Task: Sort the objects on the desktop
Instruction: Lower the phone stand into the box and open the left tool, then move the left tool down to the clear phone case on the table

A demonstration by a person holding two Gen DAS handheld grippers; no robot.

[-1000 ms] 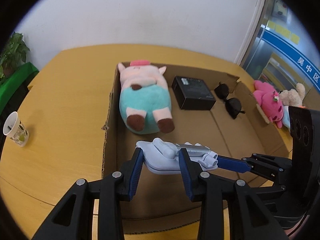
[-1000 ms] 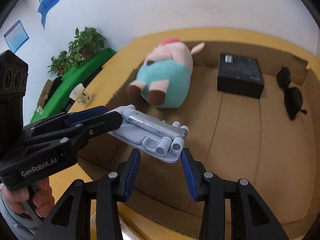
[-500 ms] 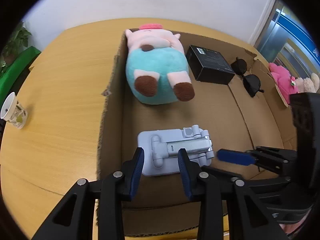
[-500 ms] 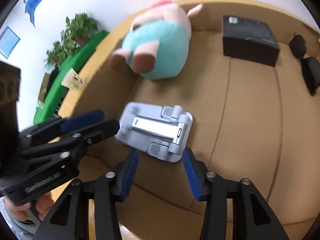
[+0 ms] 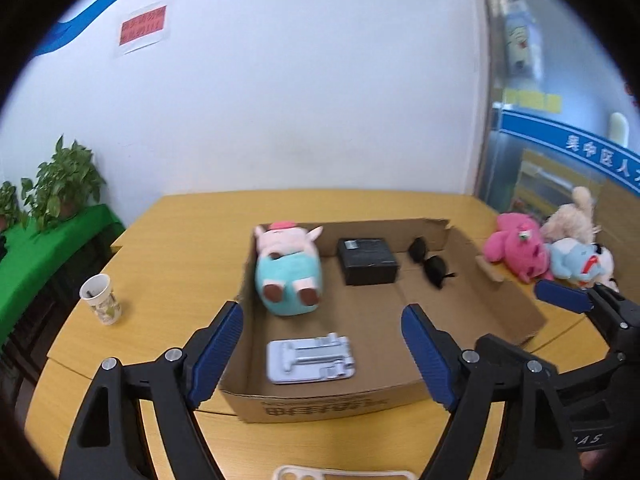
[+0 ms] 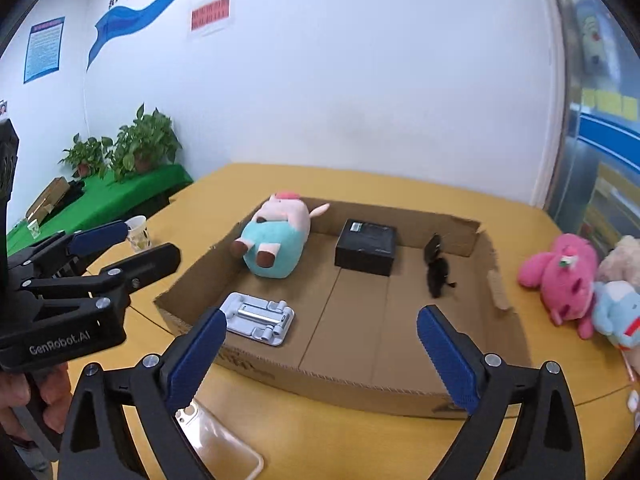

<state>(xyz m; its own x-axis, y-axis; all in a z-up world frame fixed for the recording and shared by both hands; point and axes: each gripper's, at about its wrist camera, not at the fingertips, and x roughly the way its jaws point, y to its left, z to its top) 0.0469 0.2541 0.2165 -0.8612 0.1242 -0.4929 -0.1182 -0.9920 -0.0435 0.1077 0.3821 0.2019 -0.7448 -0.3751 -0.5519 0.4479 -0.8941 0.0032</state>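
One shallow cardboard box [image 5: 500, 304] sat on the yellow bench [image 5: 168, 248], filling the middle of both views. It held four things: one pig plush [image 5: 289, 270] in teal at the upper left of the box, one black box [image 5: 367, 260] beside it, one pair of sunglasses [image 5: 430, 262] further right, and one grey phone stand [image 5: 310, 362] lying flat near the lower left corner, touching nothing else.

Outside the box, three plush toys [image 6: 568, 280] were heaped at the right edge of the frame: one pink, one cream, one pale blue. One paper cup [image 5: 100, 298] stood at the left, and one clear phone case [image 6: 216, 444] lay at the bottom of the right wrist view.

The left gripper [image 5: 322, 348] had its blue fingers [image 5: 216, 348] spread wide and opening, with nothing between them. The right gripper [image 6: 320, 354] was likewise wide and opening, empty, below the box's near wall.
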